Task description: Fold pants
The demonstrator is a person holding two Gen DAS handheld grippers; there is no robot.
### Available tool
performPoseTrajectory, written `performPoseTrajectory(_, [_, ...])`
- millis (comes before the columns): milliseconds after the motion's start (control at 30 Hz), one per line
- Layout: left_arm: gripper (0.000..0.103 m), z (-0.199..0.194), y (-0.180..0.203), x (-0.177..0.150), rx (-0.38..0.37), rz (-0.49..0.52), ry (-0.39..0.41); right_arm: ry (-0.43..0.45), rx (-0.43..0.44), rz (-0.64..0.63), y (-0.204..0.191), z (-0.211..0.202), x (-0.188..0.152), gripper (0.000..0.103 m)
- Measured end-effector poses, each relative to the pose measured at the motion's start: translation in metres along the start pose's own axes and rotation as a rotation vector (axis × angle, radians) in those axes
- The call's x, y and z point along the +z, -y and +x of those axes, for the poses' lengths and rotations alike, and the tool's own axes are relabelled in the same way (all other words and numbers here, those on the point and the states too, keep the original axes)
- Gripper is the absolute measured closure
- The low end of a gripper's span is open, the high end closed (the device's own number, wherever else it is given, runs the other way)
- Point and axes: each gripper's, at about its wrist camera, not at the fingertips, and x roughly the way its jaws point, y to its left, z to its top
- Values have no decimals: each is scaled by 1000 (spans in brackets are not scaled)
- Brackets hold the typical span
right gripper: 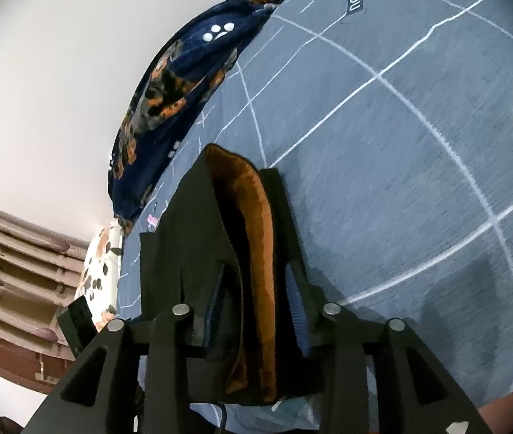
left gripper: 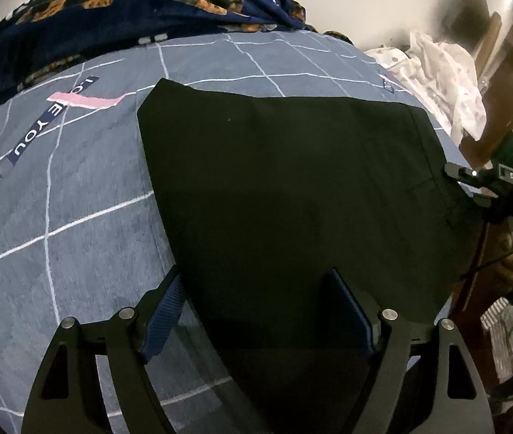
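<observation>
The black pants (left gripper: 285,188) lie flat on the bed (left gripper: 75,217), already folded into a wide block. Your right tool (right gripper: 256,289) is pinching one end of them, where the brown fuzzy lining (right gripper: 256,253) shows. Your left tool (left gripper: 256,311) hangs spread wide over the near edge, gripping nothing. Get both fingers around that near edge and squeeze before you lift. Then raise both ends together, keep the cloth tight, and lay it down edge on edge. Stay away from the dark blanket (left gripper: 119,11).
</observation>
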Motion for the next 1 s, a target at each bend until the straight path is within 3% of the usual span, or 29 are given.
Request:
performPoseTrajectory(133, [20,1,2,1,13,8,2,-1,-24,2,3,1,1,51])
performPoseTrajectory(700, [11,10,8,6,47,57,6,-108,32,-73,-5,22,7,49])
performPoseTrajectory(833, [9,13,8,8,13,57,-6,-139,69,-76,-4,25,5,51])
performPoseTrajectory(1000, [9,11,0,10,-119,46,-11,-188,53,-93,-3,26,12,57])
